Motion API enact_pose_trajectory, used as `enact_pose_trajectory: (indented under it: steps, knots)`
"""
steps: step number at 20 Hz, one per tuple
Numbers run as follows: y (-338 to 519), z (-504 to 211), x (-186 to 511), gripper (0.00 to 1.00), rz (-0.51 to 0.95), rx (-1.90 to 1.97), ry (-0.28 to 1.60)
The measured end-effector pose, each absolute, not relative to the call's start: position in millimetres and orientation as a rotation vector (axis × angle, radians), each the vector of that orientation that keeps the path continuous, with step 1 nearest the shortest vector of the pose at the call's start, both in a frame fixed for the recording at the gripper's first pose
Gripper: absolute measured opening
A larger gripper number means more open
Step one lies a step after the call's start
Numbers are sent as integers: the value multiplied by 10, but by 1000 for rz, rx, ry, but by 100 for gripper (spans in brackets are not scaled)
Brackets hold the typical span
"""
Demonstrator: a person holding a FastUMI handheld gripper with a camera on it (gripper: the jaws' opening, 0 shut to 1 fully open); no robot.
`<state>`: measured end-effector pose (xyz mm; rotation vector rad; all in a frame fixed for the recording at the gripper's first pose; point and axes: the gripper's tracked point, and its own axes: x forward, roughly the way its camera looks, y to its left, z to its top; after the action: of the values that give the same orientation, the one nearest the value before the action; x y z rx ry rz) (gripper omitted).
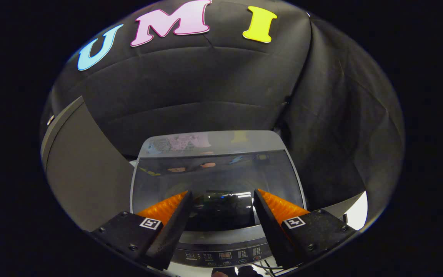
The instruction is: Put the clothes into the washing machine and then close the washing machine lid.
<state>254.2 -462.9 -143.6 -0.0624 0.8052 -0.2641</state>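
A top-loading washing machine (214,246) sits directly below and ahead of the gripper (221,200), its glass lid (214,173) lying flat and closed over the tub. Through the tinted pane a dark heap, apparently clothes (221,211), can be made out inside the drum, though reflections on the glass blur the details. The lid's pale rear band (206,142) runs across the far side, carrying a printed sticker whose content is too small to tell, and the coloured shapes mirrored in the glass come from the booth wall. Nearer the camera, the machine's control panel (225,256) shows rows of small buttons and a little display between the two fingers' bases. The gripper's fingers (167,209) stand wide apart, holding nothing, their tips hovering over the front part of the lid with the pane visible in the gap between them; whether they touch the glass cannot be told. A square black-and-white marker (150,223) sits on each finger mount. To the left of the machine rises a tall grey cabinet-like panel (79,173). Black cloth (206,88) drapes behind and to the right, and a patch of white surface (358,211) shows beyond the right finger.
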Motion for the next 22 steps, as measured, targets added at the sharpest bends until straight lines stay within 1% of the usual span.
enact_pose_trajectory:
  steps: [13,18,22]
  knots:
    - [-4728,-2045,2052,99,-286,-22,998]
    - [-4716,-1894,2080,99,-281,-17,948]
    - [-4672,-1374,2069,99,-280,5,816]
